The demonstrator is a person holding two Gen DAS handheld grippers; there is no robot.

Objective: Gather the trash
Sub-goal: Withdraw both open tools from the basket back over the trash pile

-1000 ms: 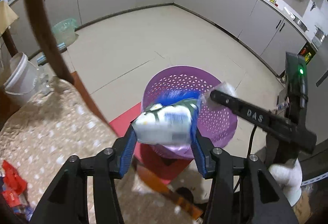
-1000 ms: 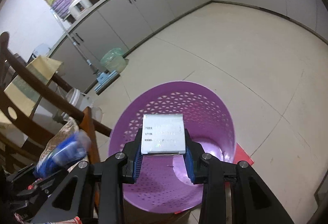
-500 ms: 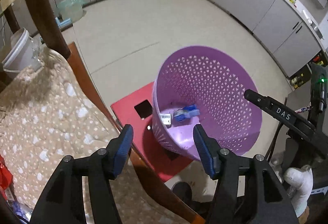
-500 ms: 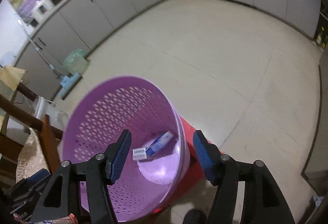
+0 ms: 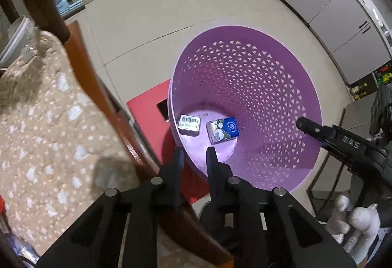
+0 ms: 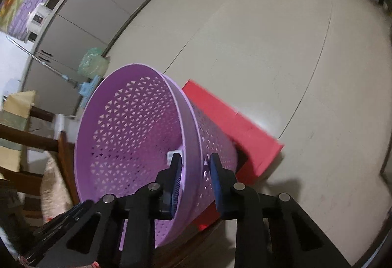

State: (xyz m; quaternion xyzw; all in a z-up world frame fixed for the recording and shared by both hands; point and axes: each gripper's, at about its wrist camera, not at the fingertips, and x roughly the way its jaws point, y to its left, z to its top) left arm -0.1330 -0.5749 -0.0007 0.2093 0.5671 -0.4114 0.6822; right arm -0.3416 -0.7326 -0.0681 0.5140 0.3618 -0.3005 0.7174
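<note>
Two pieces of trash, a white box and a blue pack, lie side by side in the purple basket. Both grippers, left and right, have just been closing and hold nothing. Any trash left is out of view.

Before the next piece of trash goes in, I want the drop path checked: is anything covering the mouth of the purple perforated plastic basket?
Nothing visible does. The purple perforated plastic basket stands open at the top, and only a small white labelled box and a blue-and-white tissue pack lie on its bottom.
</note>
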